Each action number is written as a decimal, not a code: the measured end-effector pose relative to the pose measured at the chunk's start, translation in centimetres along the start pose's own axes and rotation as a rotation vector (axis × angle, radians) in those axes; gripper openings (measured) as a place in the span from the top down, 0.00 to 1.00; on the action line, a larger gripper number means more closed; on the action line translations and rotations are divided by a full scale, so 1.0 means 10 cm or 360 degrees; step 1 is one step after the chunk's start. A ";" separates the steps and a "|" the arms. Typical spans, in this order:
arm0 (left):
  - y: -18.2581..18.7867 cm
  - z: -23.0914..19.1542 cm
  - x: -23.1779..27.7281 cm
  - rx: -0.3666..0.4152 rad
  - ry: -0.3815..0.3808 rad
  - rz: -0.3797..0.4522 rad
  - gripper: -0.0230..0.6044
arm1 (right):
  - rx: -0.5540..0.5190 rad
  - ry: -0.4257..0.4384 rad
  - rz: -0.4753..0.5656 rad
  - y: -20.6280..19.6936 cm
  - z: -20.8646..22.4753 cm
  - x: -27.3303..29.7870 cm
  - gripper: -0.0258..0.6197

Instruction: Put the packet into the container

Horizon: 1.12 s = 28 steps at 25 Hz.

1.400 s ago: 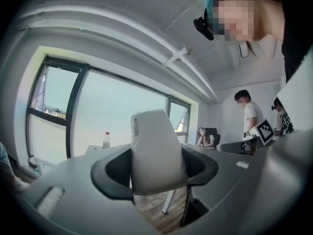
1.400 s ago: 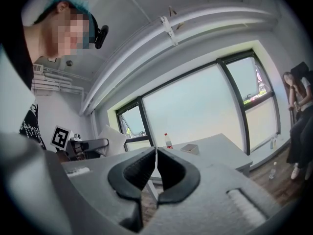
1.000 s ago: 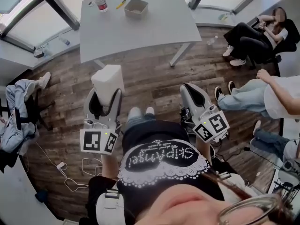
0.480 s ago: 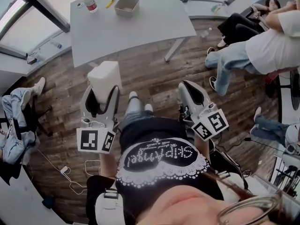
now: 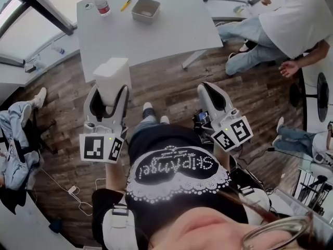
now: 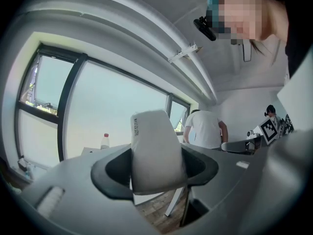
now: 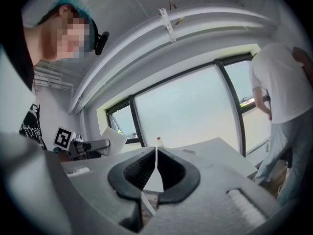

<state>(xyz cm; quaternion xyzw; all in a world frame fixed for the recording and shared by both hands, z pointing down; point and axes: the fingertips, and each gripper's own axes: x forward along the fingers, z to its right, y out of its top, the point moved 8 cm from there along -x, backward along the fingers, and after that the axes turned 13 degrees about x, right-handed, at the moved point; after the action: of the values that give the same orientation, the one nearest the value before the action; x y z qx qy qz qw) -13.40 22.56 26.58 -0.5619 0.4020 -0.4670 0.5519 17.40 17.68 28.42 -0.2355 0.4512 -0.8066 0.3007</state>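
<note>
Packet [image 5: 111, 73]: 1, white, soft, blocky, 10 o'clock, clamped by left gripper [image 5: 107, 99] | right gripper [image 5: 210, 92]: pressed together, empty | container [image 5: 145, 9]: 1, beige square tub, 12 o'clock on grey table [image 5: 156, 35]

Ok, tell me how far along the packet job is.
Done: the packet is picked up, the left gripper shut on it. In hand: it is held over the floor, short of the table. Left: reach the container and drop it in. The right gripper is shut, empty.
</note>
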 end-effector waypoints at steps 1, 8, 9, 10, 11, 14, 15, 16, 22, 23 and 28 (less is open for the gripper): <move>0.01 -0.06 0.03 -0.0001 -0.0004 -0.0001 0.52 | -0.0001 -0.0009 -0.0002 0.01 -0.01 0.05 0.94; -0.04 -0.30 0.22 0.0000 -0.0066 -0.0002 0.52 | 0.0005 -0.0086 0.0009 -0.04 -0.03 0.22 0.94; -0.04 -0.31 0.24 0.0001 -0.0081 0.0005 0.52 | 0.0005 -0.0103 0.0016 -0.04 -0.02 0.21 0.94; -0.03 -0.32 0.26 0.0003 -0.0095 0.0015 0.52 | 0.0001 -0.0117 0.0023 -0.04 -0.01 0.22 0.94; -0.01 -0.33 0.28 0.0005 -0.0105 0.0027 0.52 | -0.0006 -0.0128 0.0028 -0.03 -0.01 0.22 0.94; -0.02 -0.39 0.30 0.0015 -0.0111 0.0038 0.52 | -0.0016 -0.0157 0.0041 -0.04 -0.02 0.22 0.94; -0.03 -0.42 0.30 0.0018 -0.0108 0.0033 0.52 | -0.0016 -0.0167 0.0044 -0.05 -0.02 0.22 0.94; -0.04 -0.45 0.30 0.0020 -0.0106 0.0026 0.52 | -0.0016 -0.0178 0.0047 -0.06 -0.03 0.22 0.94; -0.07 -0.53 0.22 0.0023 -0.0086 0.0016 0.52 | -0.0035 -0.0186 0.0037 -0.06 -0.09 0.24 0.94; -0.08 -0.55 0.22 0.0018 -0.0080 0.0014 0.52 | -0.0039 -0.0180 0.0030 -0.06 -0.10 0.26 0.94; -0.11 -0.57 0.17 0.0013 -0.0052 0.0003 0.52 | -0.0042 -0.0137 0.0001 -0.07 -0.12 0.33 0.94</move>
<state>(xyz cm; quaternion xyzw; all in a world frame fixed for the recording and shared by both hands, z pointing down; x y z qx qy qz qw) -18.63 19.62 27.54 -0.5669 0.3916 -0.4587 0.5611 14.05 16.34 28.77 -0.2740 0.4485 -0.7895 0.3168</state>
